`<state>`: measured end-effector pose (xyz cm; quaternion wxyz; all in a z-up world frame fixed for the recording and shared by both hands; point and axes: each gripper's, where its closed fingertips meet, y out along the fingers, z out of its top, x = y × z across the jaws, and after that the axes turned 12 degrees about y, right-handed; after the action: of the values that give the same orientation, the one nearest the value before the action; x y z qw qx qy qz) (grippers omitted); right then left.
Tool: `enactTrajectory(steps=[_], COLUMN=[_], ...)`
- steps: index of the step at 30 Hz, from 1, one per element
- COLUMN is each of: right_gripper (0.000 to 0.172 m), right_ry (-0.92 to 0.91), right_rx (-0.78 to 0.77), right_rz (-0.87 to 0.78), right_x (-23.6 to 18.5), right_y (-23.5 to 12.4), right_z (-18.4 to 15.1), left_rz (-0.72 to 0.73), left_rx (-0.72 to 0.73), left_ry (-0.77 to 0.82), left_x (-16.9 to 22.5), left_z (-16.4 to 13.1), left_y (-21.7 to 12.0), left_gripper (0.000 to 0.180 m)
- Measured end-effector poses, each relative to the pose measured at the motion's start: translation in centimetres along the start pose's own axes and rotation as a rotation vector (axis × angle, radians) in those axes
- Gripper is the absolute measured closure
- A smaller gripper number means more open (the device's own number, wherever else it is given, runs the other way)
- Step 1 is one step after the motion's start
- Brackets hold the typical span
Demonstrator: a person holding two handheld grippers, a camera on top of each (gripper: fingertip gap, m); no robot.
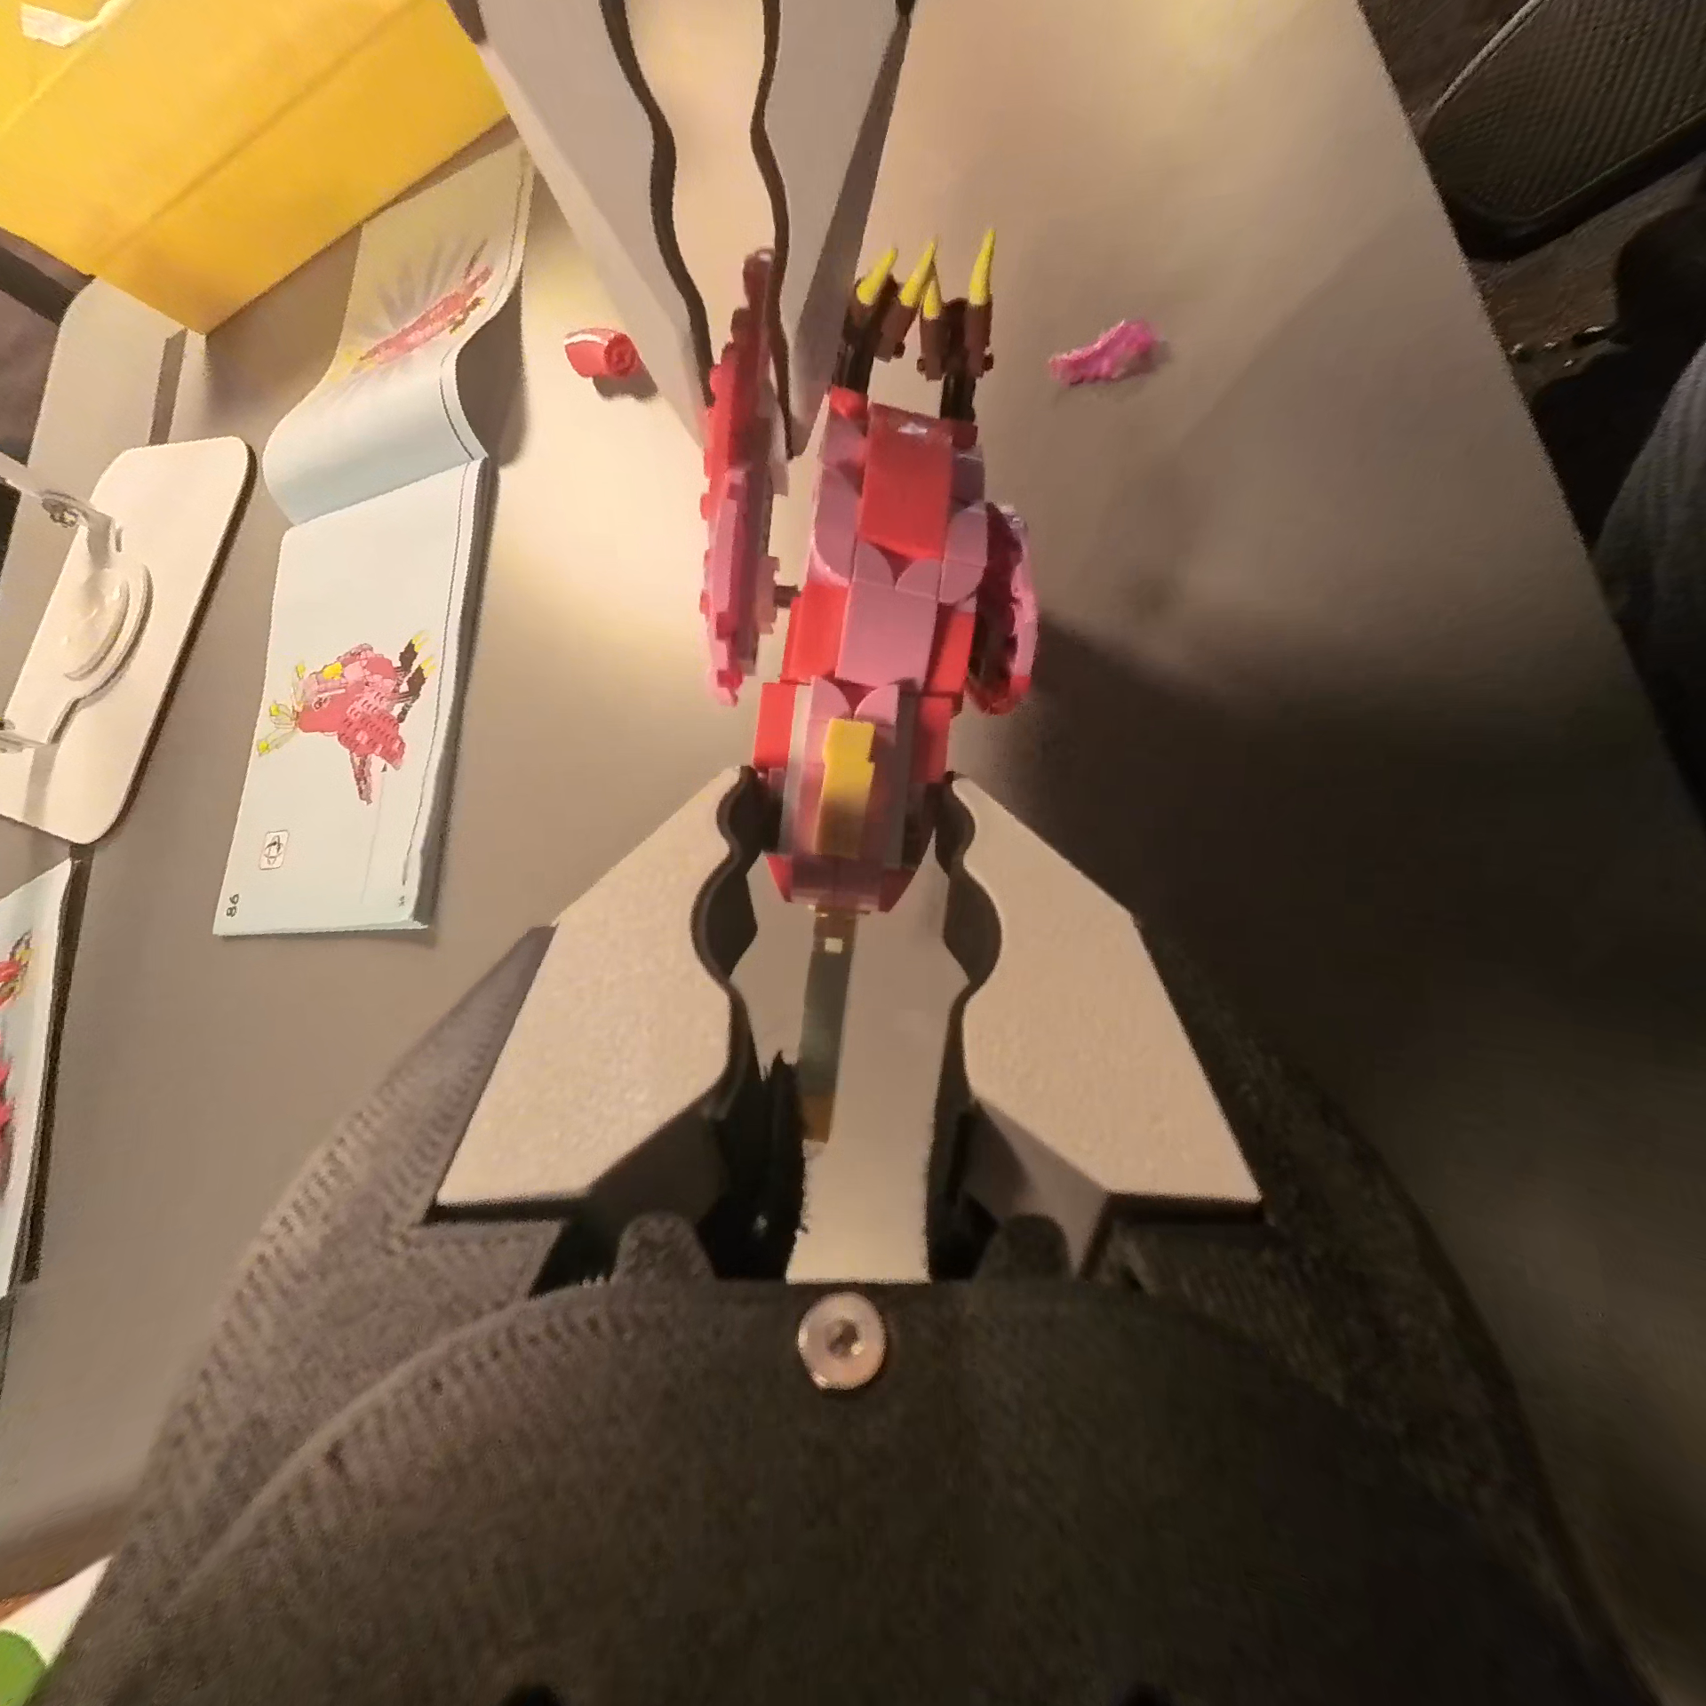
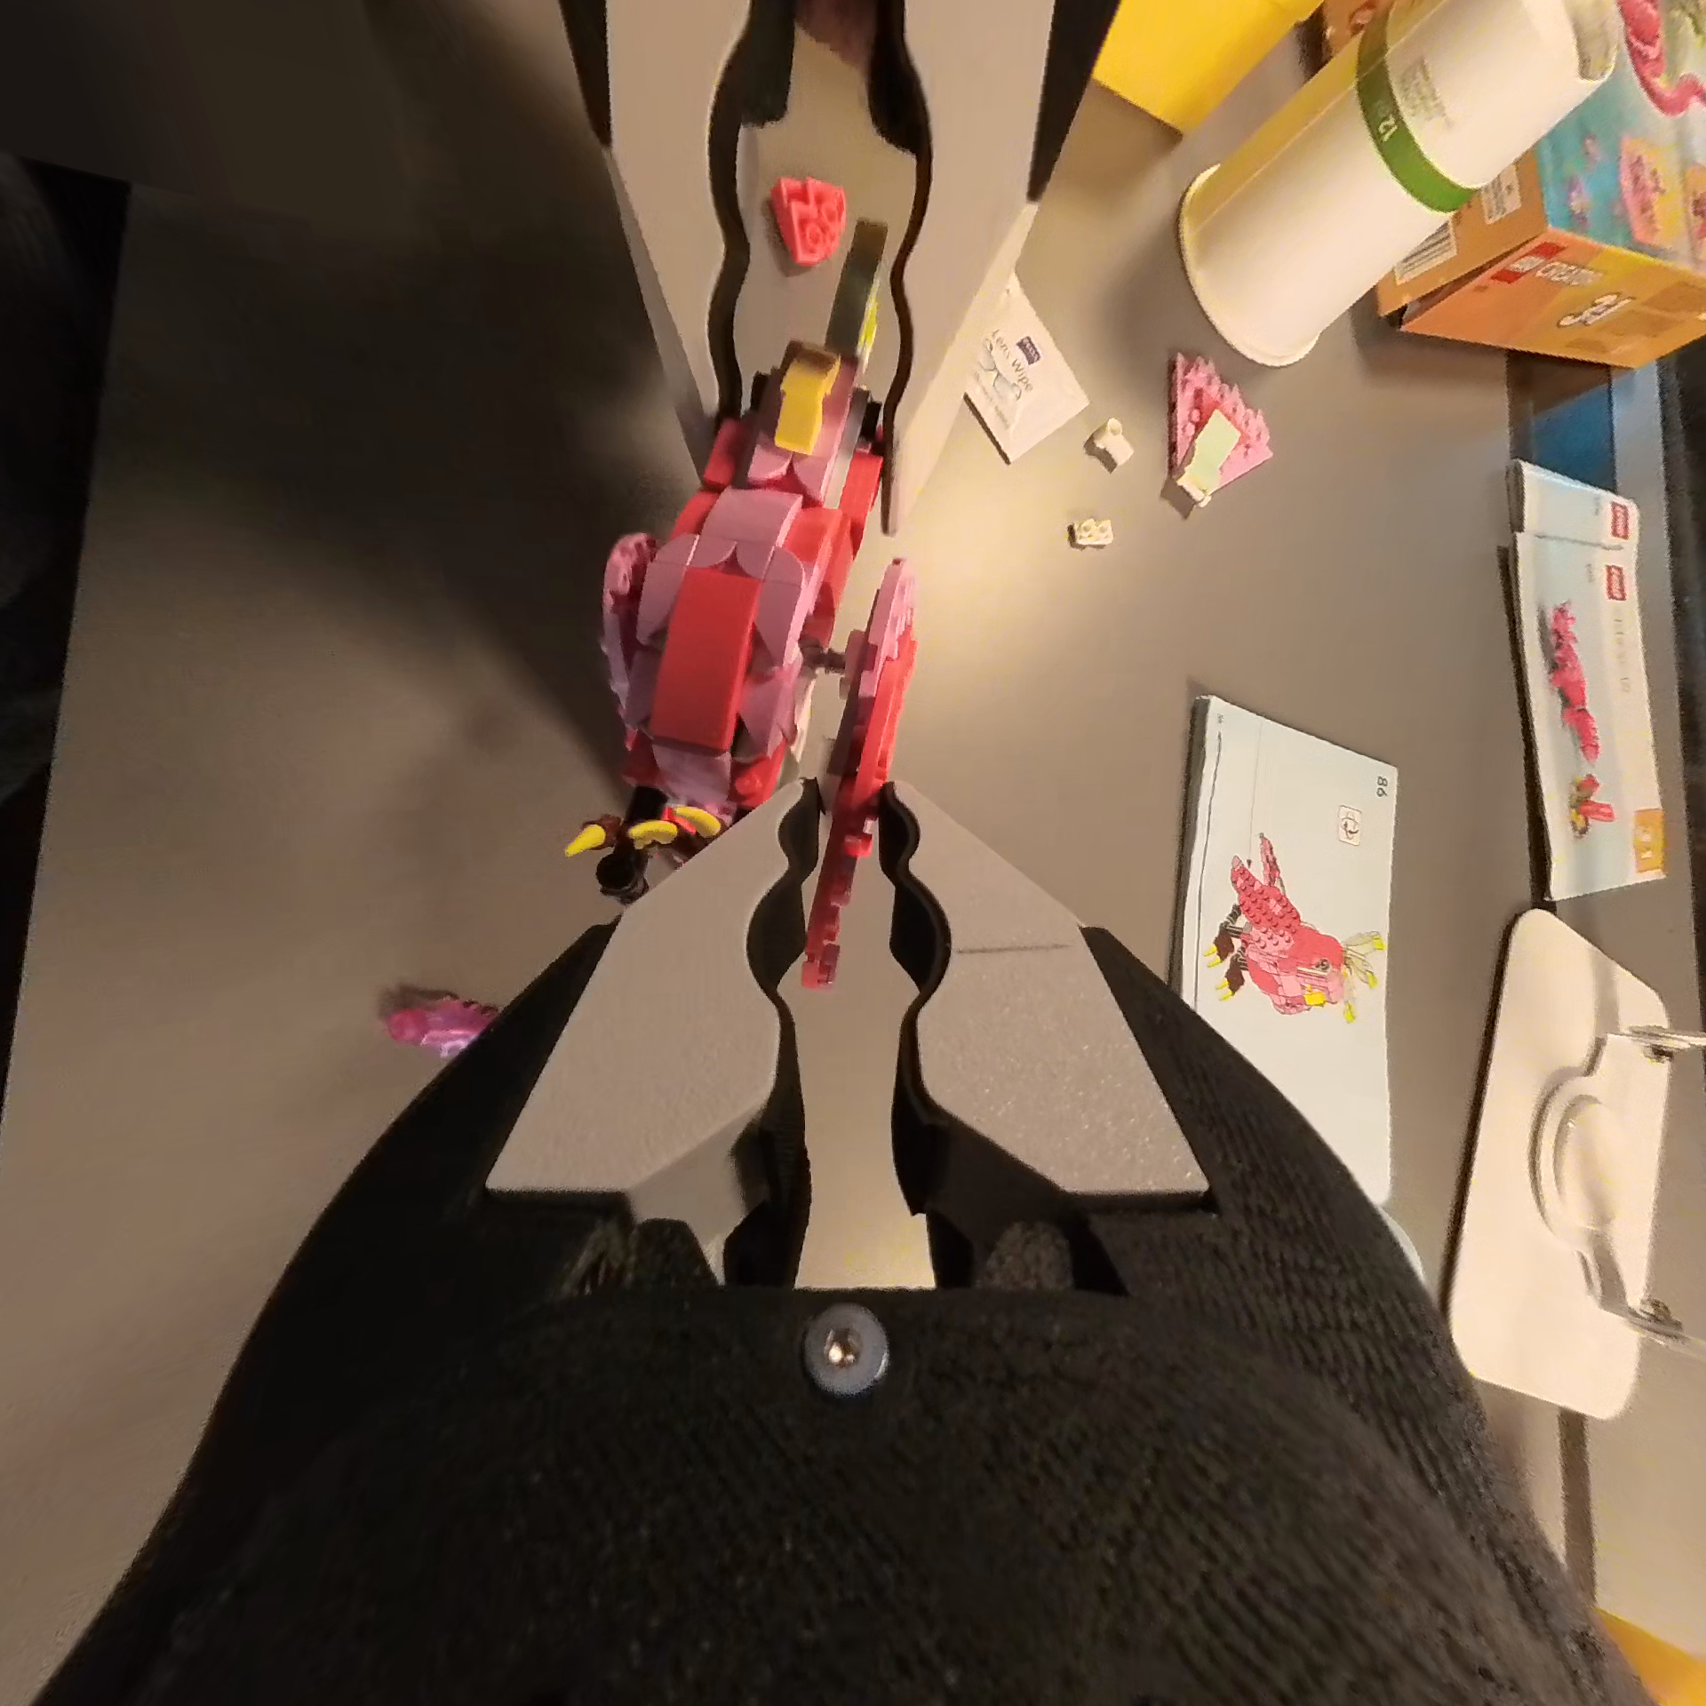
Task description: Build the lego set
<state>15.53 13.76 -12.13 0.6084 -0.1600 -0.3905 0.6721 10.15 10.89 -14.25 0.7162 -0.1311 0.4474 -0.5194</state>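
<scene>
Left gripper (image 1: 851, 789) clamps the head end of a red-and-pink brick bird (image 1: 877, 591) (steadying it), while right gripper (image 2: 849, 798), fingers narrow, pinches its flat wing (image 2: 863, 738) edge-on, above the table (image 2: 277, 554).

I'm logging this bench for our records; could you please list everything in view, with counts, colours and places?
Brick bird model: one, red and pink, yellow claws, held above the table between both claws.
Bird's wing: one, red-pink, pinched edge-on in the right claw.
Instruction booklets: open one beside the model, others at the table edge.
Loose bricks: pink frilly piece, red round piece, red wedge, pink plates, two small white bits.
Paper cup: one, white.
Wipe sachet: one, white.
Set box: one, colourful.
Yellow box: one.
White stand: one.
Table: grey.
Left claw: shut on the bird's head end.
Right claw: shut on the wing.
</scene>
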Motion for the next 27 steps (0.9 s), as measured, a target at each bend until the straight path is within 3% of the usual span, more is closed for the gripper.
enactTrajectory(steps=[18,27], right_gripper=[0.162,0.158], right_ry=[0.065,0.169], right_rx=[-0.021,0.017], right_rz=[0.074,0.212], right_x=[-0.8,-1.4], right_y=[1.1,0.8], right_z=[-1.0,-0.6], left_rz=[0.002,-0.007], left_rx=[0.001,-0.015], left_ry=[-0.015,-0.022], left_x=[1.2,1.5], left_z=[-0.7,-0.8], left_y=[0.9,1.1], left_gripper=[0.144,0.144])
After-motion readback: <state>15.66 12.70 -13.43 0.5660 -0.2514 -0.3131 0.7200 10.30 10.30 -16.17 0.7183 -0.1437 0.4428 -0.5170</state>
